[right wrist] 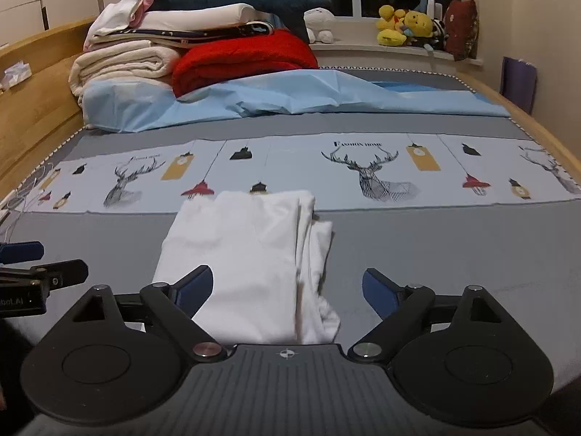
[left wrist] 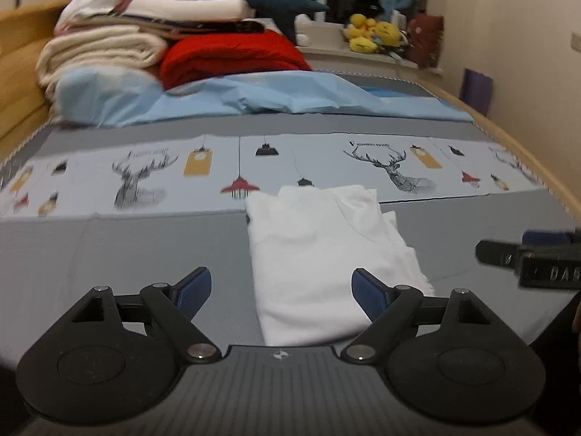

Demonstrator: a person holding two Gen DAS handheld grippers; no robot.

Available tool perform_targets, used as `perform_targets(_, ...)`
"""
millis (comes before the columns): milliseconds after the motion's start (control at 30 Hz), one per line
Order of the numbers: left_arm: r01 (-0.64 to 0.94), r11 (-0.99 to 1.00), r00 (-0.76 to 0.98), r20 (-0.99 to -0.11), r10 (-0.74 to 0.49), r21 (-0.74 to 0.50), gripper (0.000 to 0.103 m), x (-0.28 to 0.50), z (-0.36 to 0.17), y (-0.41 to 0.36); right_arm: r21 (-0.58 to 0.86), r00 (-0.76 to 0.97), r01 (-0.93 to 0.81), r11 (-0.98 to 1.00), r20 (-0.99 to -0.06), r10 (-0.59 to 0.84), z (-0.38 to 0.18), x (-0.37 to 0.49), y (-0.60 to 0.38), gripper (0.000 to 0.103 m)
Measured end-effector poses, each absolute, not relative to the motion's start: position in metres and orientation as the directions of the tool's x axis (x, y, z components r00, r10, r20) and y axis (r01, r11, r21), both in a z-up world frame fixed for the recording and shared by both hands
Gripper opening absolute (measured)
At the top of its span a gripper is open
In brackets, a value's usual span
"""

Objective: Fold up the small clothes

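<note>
While both the left gripper [left wrist: 281,292] and the right gripper [right wrist: 287,290] hang wide open and empty, the folded white cotton shirt [right wrist: 250,265] lies flat on the grey bed cover [right wrist: 454,239] just ahead, running long away from them, equally near both.

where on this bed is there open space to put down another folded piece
Bare grey sheet lies on either side of the white garment, below the deer-print band. The headboard end is crowded with stacked blankets, a red quilt and the blue sheet.
</note>
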State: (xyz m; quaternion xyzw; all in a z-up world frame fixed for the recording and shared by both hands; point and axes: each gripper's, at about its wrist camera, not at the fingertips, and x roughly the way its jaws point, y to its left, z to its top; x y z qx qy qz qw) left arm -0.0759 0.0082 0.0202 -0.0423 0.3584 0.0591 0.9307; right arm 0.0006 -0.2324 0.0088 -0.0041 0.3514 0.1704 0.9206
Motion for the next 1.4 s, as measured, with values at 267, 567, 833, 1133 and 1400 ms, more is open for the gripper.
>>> perform_targets(267,-0.108,0.994,0.636,-0.769,0.066,-0.004,0.088,-0.074,-0.019,-0.008,0.076,0.7,-0.284,0.956,-0.664,0.26,0.002,-0.01,-0.226,0.091)
perform_targets(567,-0.154,0.986,0.626,-0.778,0.047,-0.064,0.088,-0.069,-0.021,0.005,0.074,0.678,-0.282,0.957,-0.69,0.253,-0.008,-0.009,-0.222,0.091)
perform_targets(833,-0.149,0.986,0.617,-0.786,0.036,-0.072,0.089,-0.065,-0.025,0.005,0.087,0.659,-0.314,0.945,-0.697,0.283,-0.01,-0.008,-0.219,0.091)
perform_targets(1133,-0.157,0.985,0.613,-0.789,0.036,-0.076,0.089,-0.066,-0.026,0.008,0.086,0.654,-0.316,0.945,-0.702,0.282,-0.01,-0.009,-0.218,0.091)
perform_targets(1400,-0.158,0.984,0.611,-0.791,0.034,-0.079,0.089,-0.066,-0.026,0.01,0.078,0.651,-0.322,0.943,-0.705,0.281,-0.012,-0.008,-0.217,0.091)
